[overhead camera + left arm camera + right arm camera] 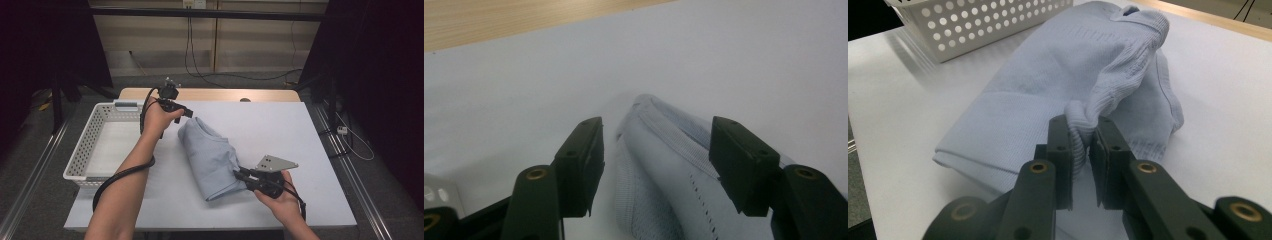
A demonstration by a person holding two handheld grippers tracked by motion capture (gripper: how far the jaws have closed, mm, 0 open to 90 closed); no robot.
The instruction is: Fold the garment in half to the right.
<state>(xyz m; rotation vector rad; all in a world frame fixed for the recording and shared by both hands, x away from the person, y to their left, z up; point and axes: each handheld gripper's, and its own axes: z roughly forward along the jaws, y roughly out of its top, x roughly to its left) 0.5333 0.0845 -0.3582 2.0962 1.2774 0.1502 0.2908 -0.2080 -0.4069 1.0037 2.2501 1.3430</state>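
Two grippers work on one folded light-blue garment (210, 155), which lies on the white table cover (280, 130), just to the right of the white perforated basket (95, 140). At the garment's near end, the right gripper (245, 177) pinches a ribbed edge of the cloth between its jaws; in the right gripper view the fabric (1080, 145) is squeezed tight between the two pads. At the far end, the left gripper (189, 113) has its jaws apart. In the left gripper view the garment (664, 175) lies between and below the pads, and they do not press on it.
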